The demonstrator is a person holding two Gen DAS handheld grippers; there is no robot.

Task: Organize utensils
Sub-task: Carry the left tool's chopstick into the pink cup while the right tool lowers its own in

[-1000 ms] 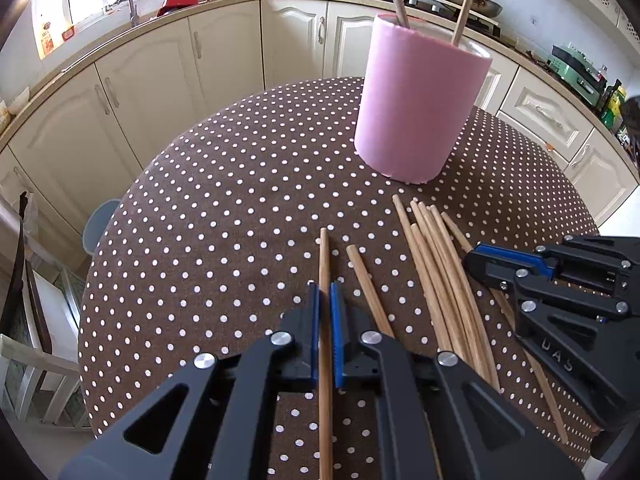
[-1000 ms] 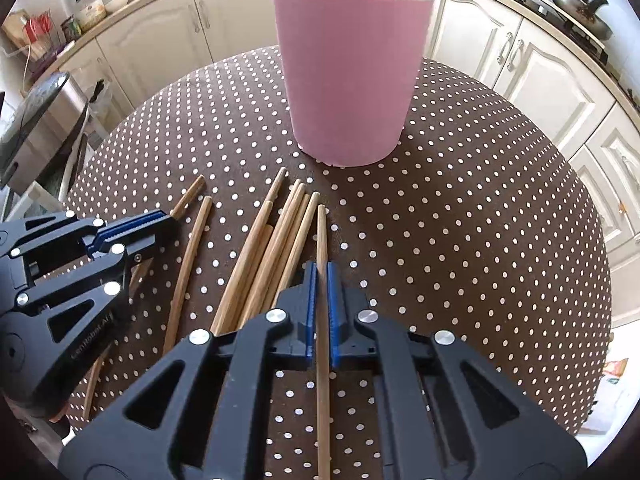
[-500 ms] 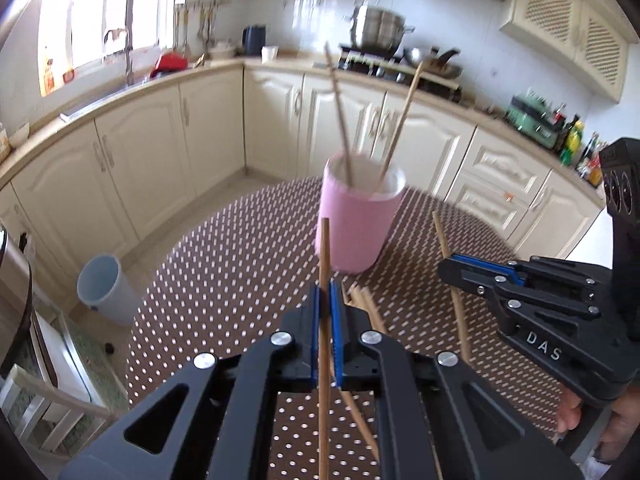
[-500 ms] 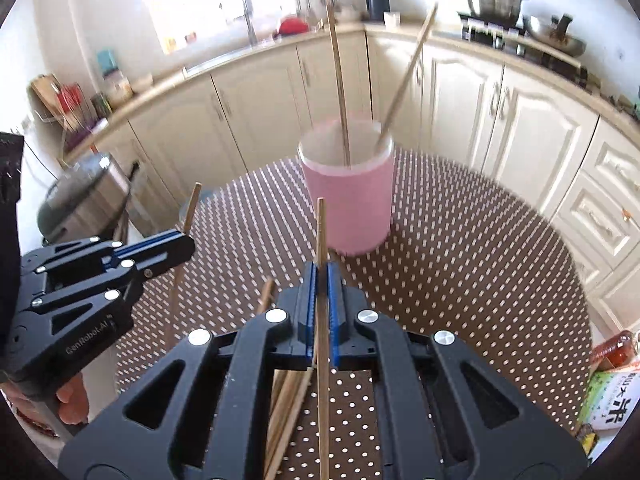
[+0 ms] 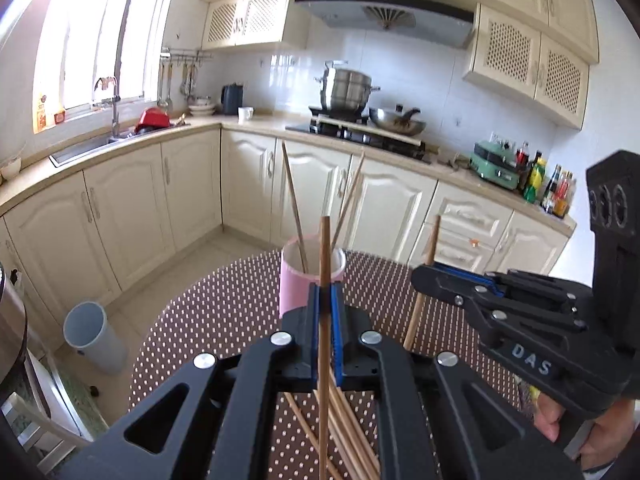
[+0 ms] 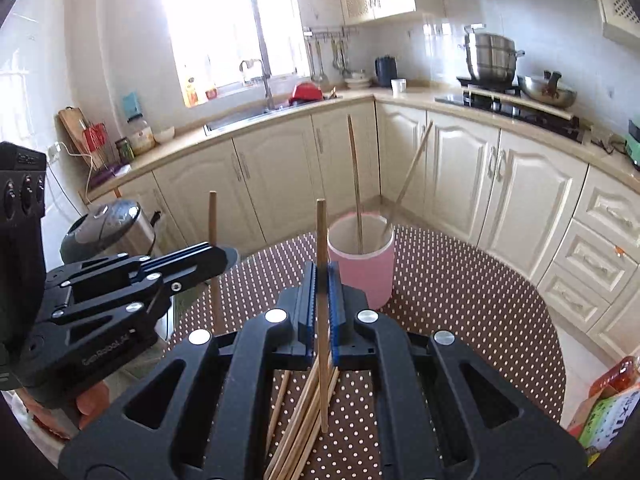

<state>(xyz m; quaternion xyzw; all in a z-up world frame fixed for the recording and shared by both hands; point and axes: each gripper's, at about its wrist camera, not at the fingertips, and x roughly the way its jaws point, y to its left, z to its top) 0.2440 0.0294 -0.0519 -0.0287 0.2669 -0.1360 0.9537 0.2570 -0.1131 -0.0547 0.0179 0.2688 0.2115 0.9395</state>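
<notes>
Both grippers, L [image 5: 325, 300] and R [image 6: 322, 280], had jaws clamped on one chopstick [image 5: 325, 248] each, held above tabletop [image 6: 460, 300]. Step: transfer to cup [image 6: 360, 268]. Next: tips aligned over cup opening, then release.

I see a steel stockpot [image 5: 347, 87] and a wok [image 5: 397, 122] on the stove, a red pot [image 5: 152, 118] by the sink — a grey bin [image 5: 95, 336] stands on the floor below the cream cabinets [image 5: 192, 196].
</notes>
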